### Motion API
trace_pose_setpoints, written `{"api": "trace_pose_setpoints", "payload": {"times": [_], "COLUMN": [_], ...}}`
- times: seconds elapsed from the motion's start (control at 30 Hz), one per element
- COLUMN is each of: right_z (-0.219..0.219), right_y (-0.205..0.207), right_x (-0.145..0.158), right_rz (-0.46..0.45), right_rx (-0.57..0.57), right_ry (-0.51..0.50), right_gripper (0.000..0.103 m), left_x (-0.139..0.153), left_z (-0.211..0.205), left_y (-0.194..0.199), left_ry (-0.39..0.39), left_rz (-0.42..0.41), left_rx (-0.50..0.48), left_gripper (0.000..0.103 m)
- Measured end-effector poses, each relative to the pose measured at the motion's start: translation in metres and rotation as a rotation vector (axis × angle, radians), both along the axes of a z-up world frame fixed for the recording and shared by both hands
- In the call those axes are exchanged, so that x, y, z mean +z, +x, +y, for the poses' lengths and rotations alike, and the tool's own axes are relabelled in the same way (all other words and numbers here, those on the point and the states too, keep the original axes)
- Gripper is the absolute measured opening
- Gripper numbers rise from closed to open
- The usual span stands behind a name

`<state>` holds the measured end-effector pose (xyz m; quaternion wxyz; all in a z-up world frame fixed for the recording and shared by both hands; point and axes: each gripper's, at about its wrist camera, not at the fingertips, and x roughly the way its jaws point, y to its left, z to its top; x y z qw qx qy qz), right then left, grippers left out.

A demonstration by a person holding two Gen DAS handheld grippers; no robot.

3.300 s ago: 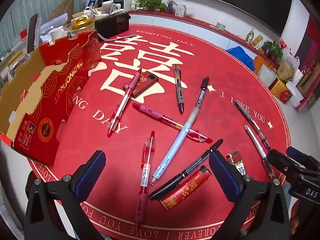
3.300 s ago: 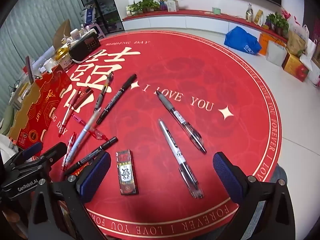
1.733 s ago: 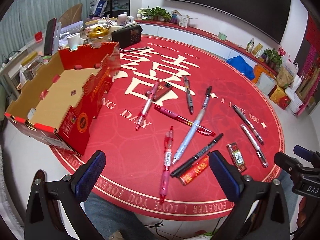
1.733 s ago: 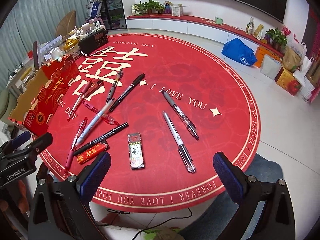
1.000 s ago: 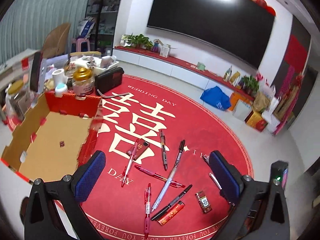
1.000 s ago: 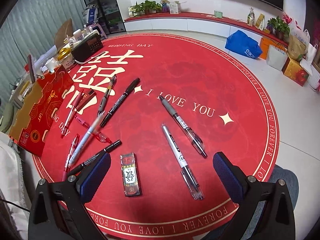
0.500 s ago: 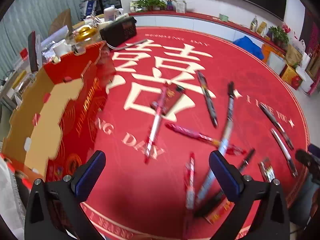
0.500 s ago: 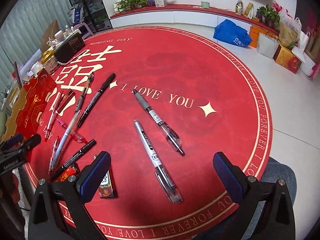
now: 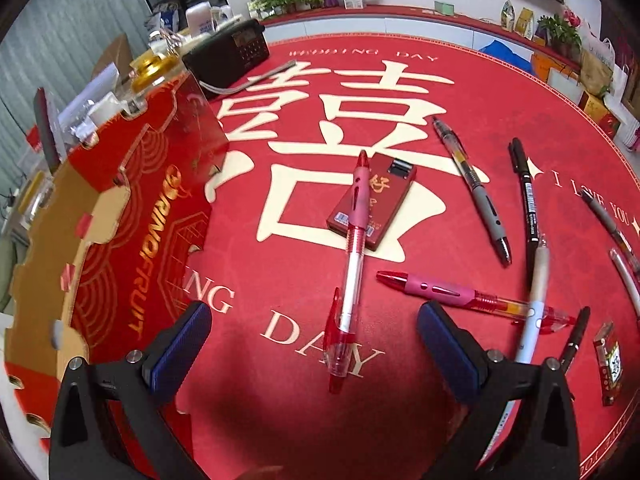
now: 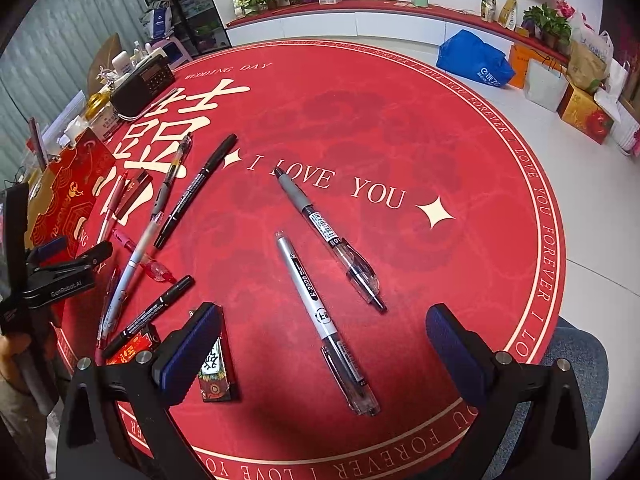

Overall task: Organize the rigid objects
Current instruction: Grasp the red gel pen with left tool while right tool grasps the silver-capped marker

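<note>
Several pens lie scattered on a round red tablecloth (image 9: 304,432). My left gripper (image 9: 316,346) is open, low over a clear red pen (image 9: 349,276) whose tip rests on a small dark red box (image 9: 372,200). A pink-grip pen (image 9: 460,294) and a pale blue pen (image 9: 534,300) lie to its right. My right gripper (image 10: 322,352) is open above a silver-and-black pen (image 10: 320,312); a grey-grip pen (image 10: 328,236) lies beyond it. A small patterned pack (image 10: 216,372) lies by its left finger (image 10: 188,354). The left gripper (image 10: 64,264) shows at the far left.
An open red cardboard box (image 9: 120,240) stands at the table's left edge. A black radio (image 9: 228,50) and jars sit behind it. Black markers (image 10: 196,190) and a red lighter (image 10: 132,350) lie among the pens. The far right half of the cloth (image 10: 440,140) holds nothing.
My left gripper has dropped closer to the table, toward the clear red pen. My right gripper has shifted so the silver-and-black pen sits between its fingers.
</note>
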<state>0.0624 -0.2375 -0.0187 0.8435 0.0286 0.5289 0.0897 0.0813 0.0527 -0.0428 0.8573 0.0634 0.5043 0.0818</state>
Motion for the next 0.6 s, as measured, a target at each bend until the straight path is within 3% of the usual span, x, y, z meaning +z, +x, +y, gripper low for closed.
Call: {"api": "trace_pose_setpoints", "payload": {"times": [0.33, 0.6], "right_z": [0.003, -0.005], "right_y": [0.025, 0.036], "right_x": [0.006, -0.001], "right_rz": [0.004, 0.052], "right_rx": [0.059, 0.025], "right_ry": [-0.06, -0.04], "right_gripper": [0.103, 0.103], "left_x": [0.0, 0.0], "left_z": [-0.007, -0.003], "left_y": [0.004, 0.006], "left_ry": [-0.021, -0.037], "left_rz": [-0.007, -0.008], "left_rx": [-0.012, -0.024], "left_gripper": [0.103, 0.103]}}
